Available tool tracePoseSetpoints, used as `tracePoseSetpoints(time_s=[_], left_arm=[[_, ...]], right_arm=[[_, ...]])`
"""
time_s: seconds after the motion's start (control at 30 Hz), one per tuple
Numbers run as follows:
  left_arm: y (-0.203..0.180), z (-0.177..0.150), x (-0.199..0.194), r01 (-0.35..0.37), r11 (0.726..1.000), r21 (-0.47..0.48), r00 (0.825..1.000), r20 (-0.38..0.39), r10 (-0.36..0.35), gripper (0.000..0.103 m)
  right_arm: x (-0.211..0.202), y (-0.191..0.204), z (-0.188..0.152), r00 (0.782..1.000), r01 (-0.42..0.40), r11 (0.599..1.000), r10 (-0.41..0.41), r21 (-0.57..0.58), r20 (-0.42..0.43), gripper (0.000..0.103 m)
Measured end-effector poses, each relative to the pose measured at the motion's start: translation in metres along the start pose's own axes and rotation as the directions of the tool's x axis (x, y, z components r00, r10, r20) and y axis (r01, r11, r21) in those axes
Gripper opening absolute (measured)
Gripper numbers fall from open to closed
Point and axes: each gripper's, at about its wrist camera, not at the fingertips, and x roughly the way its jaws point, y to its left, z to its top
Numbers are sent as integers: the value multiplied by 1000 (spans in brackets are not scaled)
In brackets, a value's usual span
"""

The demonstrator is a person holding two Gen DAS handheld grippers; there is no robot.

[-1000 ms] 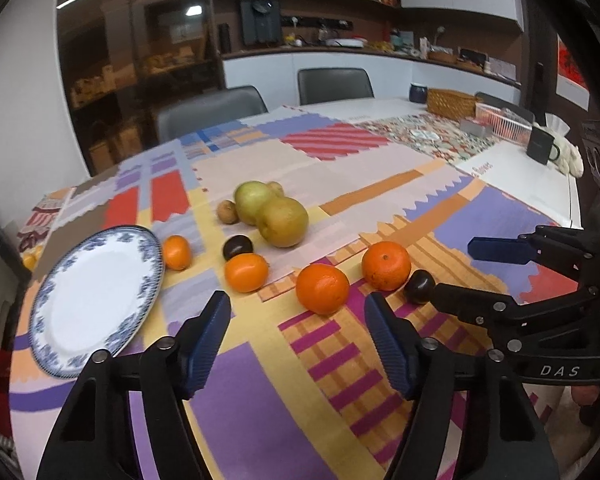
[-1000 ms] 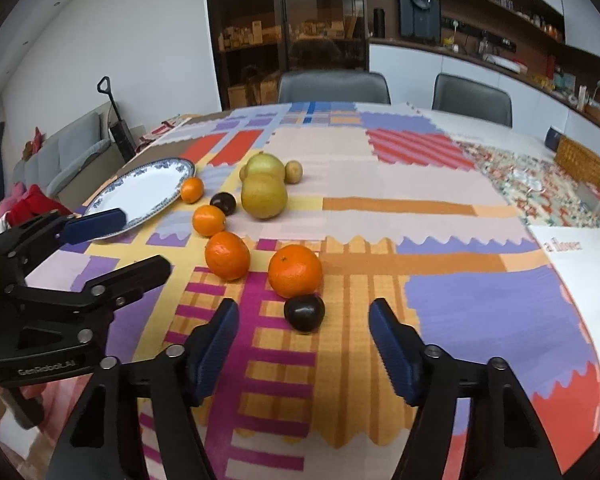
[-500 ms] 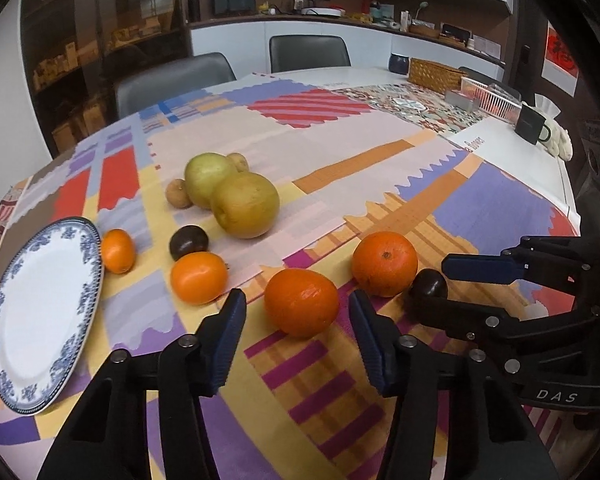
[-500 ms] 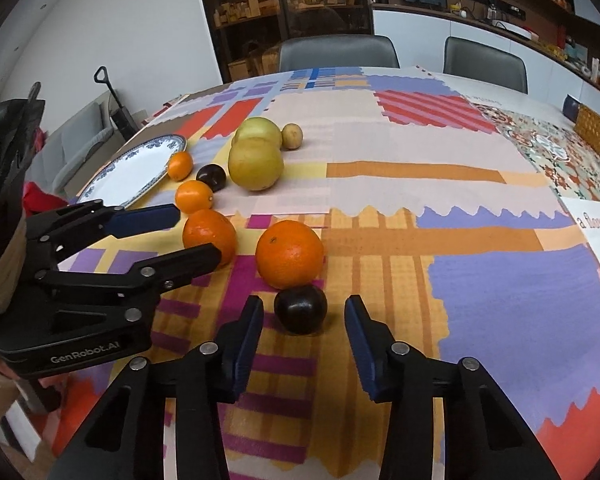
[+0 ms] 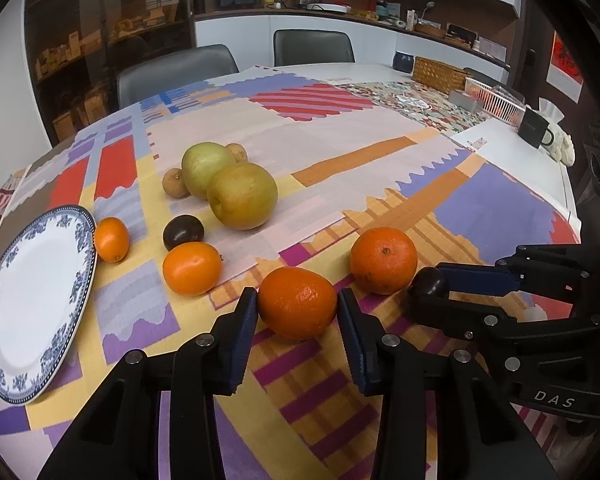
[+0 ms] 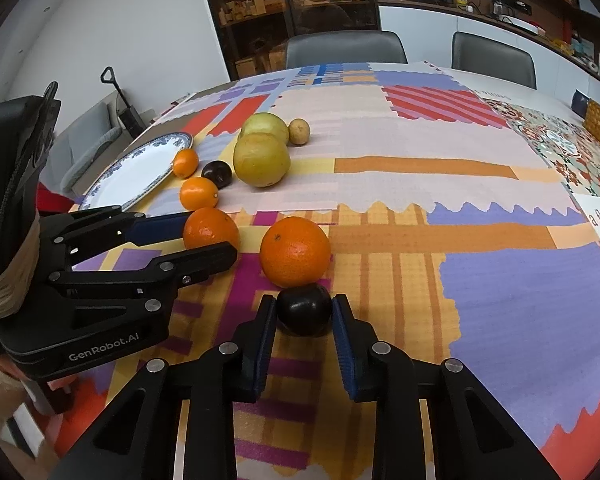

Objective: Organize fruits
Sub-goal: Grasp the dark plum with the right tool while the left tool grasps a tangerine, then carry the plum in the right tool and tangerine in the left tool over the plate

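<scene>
- Left wrist view: the left gripper (image 5: 297,312) is closing its jaws on an orange (image 5: 298,303) lying on the tablecloth (image 5: 380,152), pads at its sides.
- Right gripper (image 6: 304,314) grips a dark plum (image 6: 304,309), touching a second orange (image 6: 295,251).
- Plate (image 5: 28,304) sits at far left.

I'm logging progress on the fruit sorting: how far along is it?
Nothing is sorted: the plate is bare. In hand: the left hand-held gripper is closing around an orange, and the right hand-held gripper is shut on a dark plum. Both fruits are on the tablecloth. Every other fruit remains.
</scene>
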Motion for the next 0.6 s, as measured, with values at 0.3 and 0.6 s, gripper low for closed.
tracePoseSetpoints(time_s=[0.3, 0.6], left_arm=[[5, -4, -38, -52, 997, -57, 996, 70, 56, 40], [26, -9, -79, -143, 980, -138, 979, 124, 161, 40]], right_arm=[[-17, 10, 5, 999, -14, 999, 16, -32, 48, 29], [-35, 37, 21, 991, -60, 994, 71, -92, 116, 29]])
